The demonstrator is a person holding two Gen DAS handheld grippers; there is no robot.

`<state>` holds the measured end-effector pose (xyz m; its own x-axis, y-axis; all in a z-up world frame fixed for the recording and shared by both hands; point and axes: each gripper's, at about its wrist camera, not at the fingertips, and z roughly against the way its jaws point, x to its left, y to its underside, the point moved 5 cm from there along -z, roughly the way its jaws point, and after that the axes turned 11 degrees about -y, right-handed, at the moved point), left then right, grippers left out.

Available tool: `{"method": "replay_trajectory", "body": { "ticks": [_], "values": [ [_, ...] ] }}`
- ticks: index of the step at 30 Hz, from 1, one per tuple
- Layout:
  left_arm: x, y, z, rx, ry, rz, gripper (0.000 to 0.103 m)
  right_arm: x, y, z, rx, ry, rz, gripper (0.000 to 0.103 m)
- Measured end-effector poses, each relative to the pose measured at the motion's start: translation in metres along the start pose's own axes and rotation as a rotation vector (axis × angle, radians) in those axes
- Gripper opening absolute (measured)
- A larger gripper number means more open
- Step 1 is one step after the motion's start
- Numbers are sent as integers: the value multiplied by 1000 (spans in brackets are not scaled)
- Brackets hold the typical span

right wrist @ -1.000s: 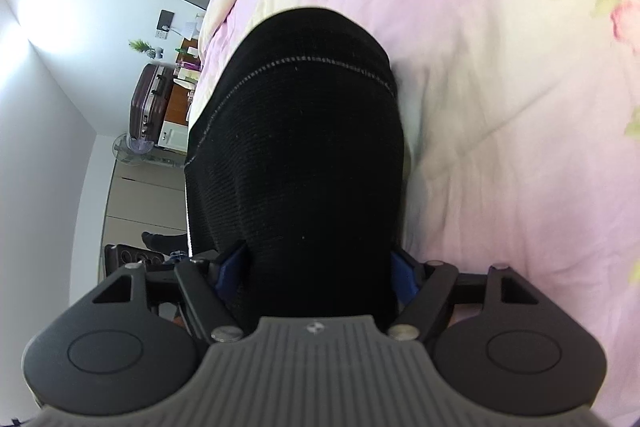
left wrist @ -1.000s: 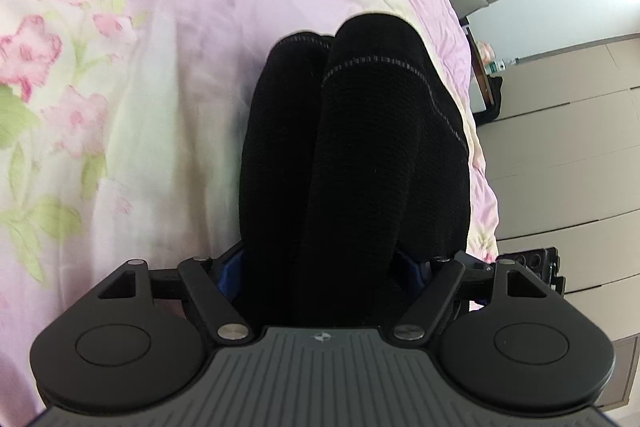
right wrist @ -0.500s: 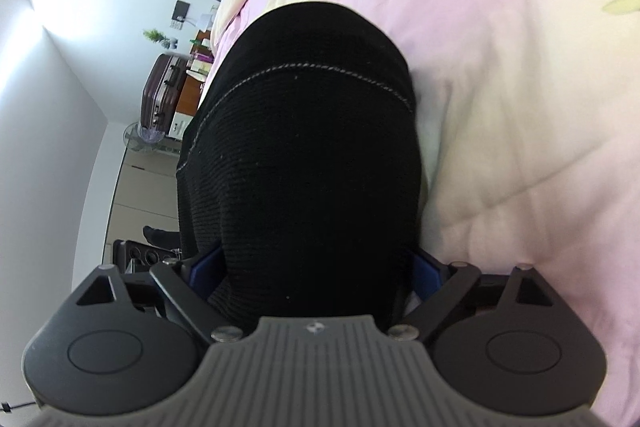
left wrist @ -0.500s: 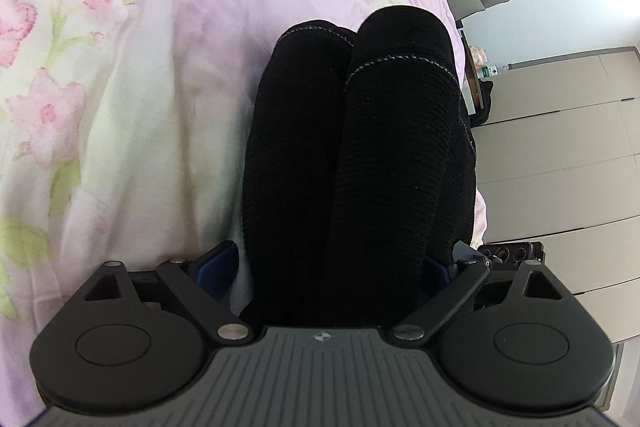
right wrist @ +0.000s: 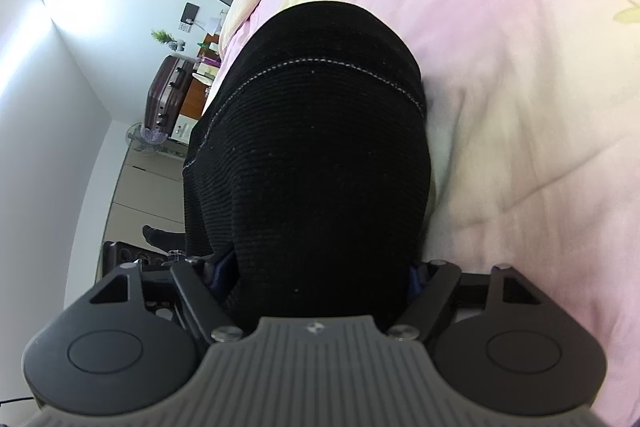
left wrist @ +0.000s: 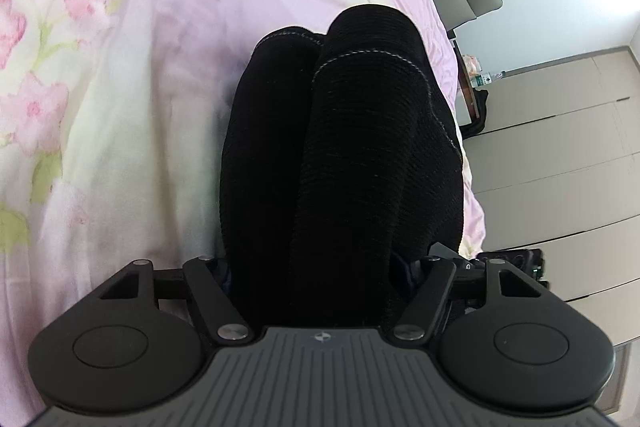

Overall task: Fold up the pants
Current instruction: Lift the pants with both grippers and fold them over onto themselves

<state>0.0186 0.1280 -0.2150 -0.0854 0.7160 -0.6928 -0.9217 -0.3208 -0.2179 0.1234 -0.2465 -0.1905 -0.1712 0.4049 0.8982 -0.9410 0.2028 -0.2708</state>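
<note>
Left wrist, L gripper (left wrist: 320, 267) clamped on black pants (left wrist: 348, 147), R gripper (right wrist: 320, 271) likewise, over floral bedspread (left wrist: 120, 107)

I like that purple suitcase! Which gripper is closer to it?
Probably the right gripper. The suitcase stands by the wall off to its left, past the bed. The left gripper, also shut on the pants, shows no suitcase in its view.

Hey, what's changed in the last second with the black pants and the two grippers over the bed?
Little. Both views slid across the floral bedspread, so the left gripper and right gripper moved along the bed with the black pants. The left gripper loosened briefly, then closed again. Nothing was let go: each gripper stays clamped on the bunched fabric, which hangs much as before.
</note>
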Motion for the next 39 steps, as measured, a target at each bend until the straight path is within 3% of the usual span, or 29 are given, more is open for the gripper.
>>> {"method": "replay_trajectory", "body": {
  "ticks": [7, 14, 20, 29, 39],
  "values": [
    [-29, 10, 31, -45, -49, -66, 75, 25, 9, 20, -34, -16, 5, 63],
    [-68, 27, 51, -87, -11, -109, 75, 59, 11, 61, -57, -27, 66, 63],
    [-107, 35, 42, -69, 13, -150, 75, 72, 15, 105, -98, -3, 74, 63],
    [-178, 30, -25, 20, 56, -238, 75, 51, 7, 197, -206, 49, 37, 63],
    [-274, -10, -158, 124, 76, -306, 75, -17, -52, 296, -340, 104, -21, 63]
  ]
}}
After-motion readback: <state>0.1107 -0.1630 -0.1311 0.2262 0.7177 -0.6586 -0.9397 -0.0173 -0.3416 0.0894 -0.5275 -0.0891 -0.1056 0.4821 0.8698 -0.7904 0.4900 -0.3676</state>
